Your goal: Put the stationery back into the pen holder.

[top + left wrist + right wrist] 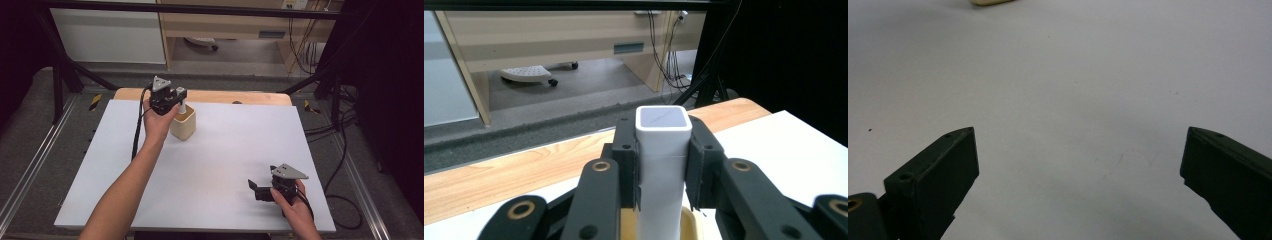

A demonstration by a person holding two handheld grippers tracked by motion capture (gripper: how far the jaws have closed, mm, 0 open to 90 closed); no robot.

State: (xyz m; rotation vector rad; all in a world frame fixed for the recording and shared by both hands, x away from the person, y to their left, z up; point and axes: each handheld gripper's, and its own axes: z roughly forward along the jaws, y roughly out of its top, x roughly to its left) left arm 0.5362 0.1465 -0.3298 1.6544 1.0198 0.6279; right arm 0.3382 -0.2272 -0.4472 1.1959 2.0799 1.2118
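Note:
A white square-section block (662, 165) stands upright in a cream square cup (183, 124) at the back left of the white table. My left gripper (180, 99) is shut on the block; in the left gripper view both black pads (628, 160) press its sides just under the top face, with the cup's cream rim (691, 225) below. Near the front right edge my right gripper (256, 190) rests low over the table, held by a hand. Its jaws stand wide apart in the right gripper view (1080, 165), with only bare white surface between them.
The white sheet (225, 160) lies on a wooden tabletop (250, 97) whose far edge shows behind the cup. Beyond are grey floor, a wooden desk (240, 25), cables (345, 140) at the right and a black frame (65, 70). The cup's base (990, 2) shows far off.

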